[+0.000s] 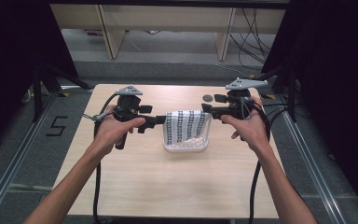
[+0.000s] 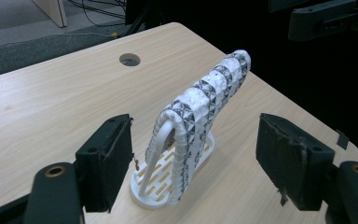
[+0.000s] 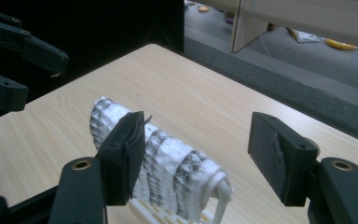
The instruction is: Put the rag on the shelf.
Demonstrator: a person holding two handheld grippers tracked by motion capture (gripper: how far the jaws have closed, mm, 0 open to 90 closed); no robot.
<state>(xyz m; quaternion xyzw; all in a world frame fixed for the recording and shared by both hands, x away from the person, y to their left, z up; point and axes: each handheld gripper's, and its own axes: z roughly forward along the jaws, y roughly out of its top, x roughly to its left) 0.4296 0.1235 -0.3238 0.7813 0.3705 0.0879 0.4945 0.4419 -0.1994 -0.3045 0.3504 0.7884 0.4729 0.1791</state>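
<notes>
Crosswise, cloth [image 1: 187, 125] (rack-draped [image 1: 185, 147])

One marking is legible: a black numeral "5" [image 1: 57, 126] is taped on the grey floor [image 1: 23, 140], just left of the table [image 1: 168, 186], as seen in the high view. No other text, label or brand is readable in the gripper views.
</notes>
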